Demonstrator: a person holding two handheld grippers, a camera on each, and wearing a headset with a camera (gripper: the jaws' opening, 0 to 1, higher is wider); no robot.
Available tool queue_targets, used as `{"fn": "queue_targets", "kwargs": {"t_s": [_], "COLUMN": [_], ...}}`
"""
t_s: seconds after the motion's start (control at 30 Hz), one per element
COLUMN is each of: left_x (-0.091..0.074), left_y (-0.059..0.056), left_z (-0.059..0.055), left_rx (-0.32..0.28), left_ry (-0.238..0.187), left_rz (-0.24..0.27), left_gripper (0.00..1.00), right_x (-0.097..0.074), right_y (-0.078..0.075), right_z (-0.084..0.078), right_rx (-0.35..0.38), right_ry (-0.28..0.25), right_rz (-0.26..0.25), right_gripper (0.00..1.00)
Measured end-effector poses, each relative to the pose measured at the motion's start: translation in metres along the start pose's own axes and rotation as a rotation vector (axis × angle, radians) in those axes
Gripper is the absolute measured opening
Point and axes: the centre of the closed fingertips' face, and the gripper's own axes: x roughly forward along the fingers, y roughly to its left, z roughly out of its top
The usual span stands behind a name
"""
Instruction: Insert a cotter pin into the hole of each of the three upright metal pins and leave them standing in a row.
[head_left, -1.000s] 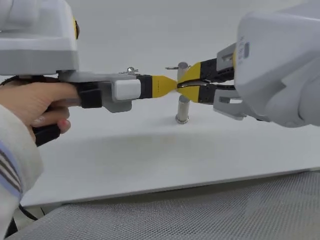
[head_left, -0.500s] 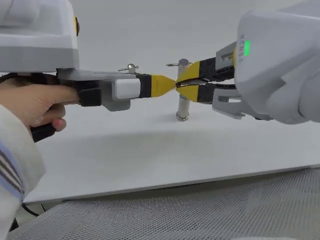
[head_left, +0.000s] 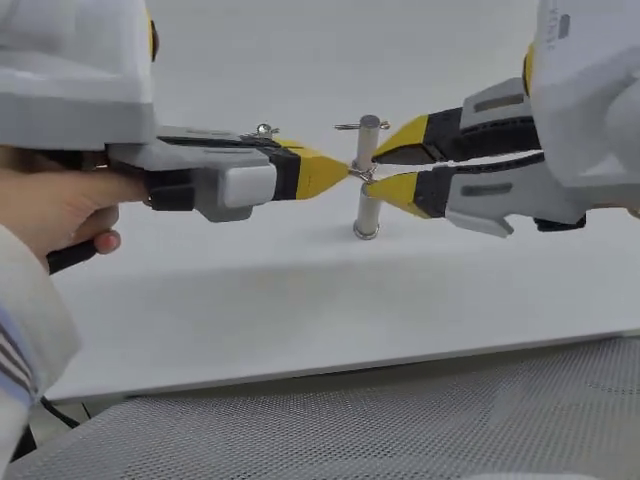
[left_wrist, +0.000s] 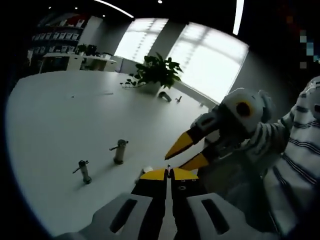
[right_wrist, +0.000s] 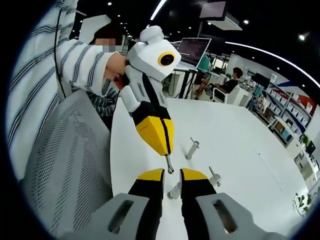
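Well, a metal pin (left_wrist: 119, 151) stands on the white table (left_wrist: 55, 115), windows (left_wrist: 207, 65) beyond.

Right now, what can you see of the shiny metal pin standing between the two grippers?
The metal pin is a slim, shiny, silvery round post with a wider foot, standing upright on the white table. A thin wire shows beside its top; whether it goes through this pin is unclear. The left gripper, shut on a small cotter pin, points at its middle from one side; the open right gripper reaches in from the other. I can't tell if they touch it.
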Motion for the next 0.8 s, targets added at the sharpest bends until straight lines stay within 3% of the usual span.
{"fn": "queue_targets", "kwargs": {"t_s": [0.03,0.07,0.13,0.27,0.37,0.6,0.8], "left_x": [0.000,0.001,0.002,0.001,0.001,0.001,0.001], "left_y": [-0.002,0.004,0.000,-0.003,-0.009,-0.016,-0.020], "left_z": [-0.001,-0.004,-0.003,0.003,0.001,-0.001,-0.004], "left_rx": [0.026,0.045,0.076,0.118,0.236,0.309,0.366], "left_ry": [0.010,0.022,0.026,-0.003,0.017,0.033,0.055], "left_rz": [-0.006,-0.008,-0.018,-0.048,-0.065,-0.093,-0.121], "left_gripper": [0.00,0.00,0.00,0.00,0.00,0.00,0.00], "right_x": [0.001,0.002,0.003,0.005,0.004,0.003,0.000], "right_y": [0.000,0.000,0.002,0.007,0.007,0.017,0.028], "right_z": [-0.001,-0.001,-0.004,-0.008,-0.010,-0.008,-0.006], "right_rx": [0.018,0.026,0.052,0.099,0.128,0.178,0.174], "right_ry": [-0.001,-0.004,-0.005,-0.008,-0.016,-0.038,-0.033], "right_rz": [0.010,0.012,0.029,0.058,0.057,0.103,0.154], "right_gripper": [0.07,0.07,0.07,0.09,0.07,0.04,0.00]}}
